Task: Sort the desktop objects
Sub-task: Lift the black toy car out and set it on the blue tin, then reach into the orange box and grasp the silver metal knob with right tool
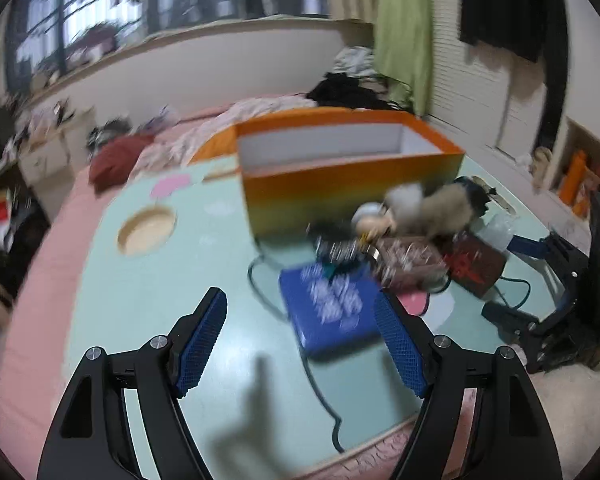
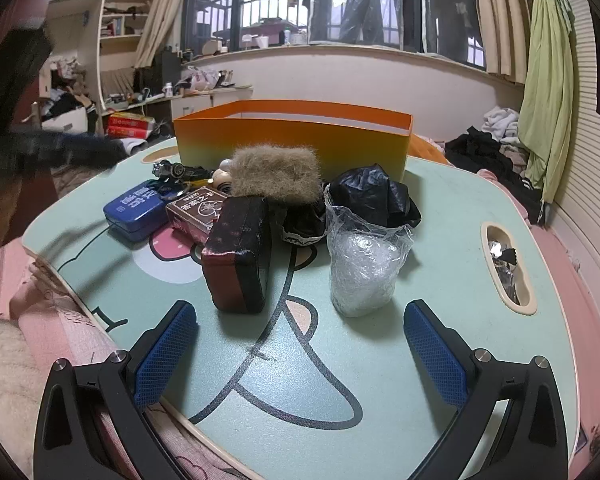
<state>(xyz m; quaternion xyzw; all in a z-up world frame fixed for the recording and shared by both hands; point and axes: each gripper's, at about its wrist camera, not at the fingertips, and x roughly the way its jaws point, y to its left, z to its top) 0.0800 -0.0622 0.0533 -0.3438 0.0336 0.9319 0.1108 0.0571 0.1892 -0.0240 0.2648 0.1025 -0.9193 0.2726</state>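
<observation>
2 wrist views differ: the left is motion-smeared, its left gripper (image 1: 300, 320) spread, empty, near a blue tin (image 1: 332, 312). Beyond stands the matte orange box (image 2: 292, 140). Crinkled clear plastic cup (image 2: 364, 268) sits before the wide-open, empty right gripper (image 2: 300, 320).

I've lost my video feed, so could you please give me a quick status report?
Left gripper open, empty, near blue tin. Right gripper open, empty, facing the pile. Orange box behind pile; nothing blocking.
</observation>
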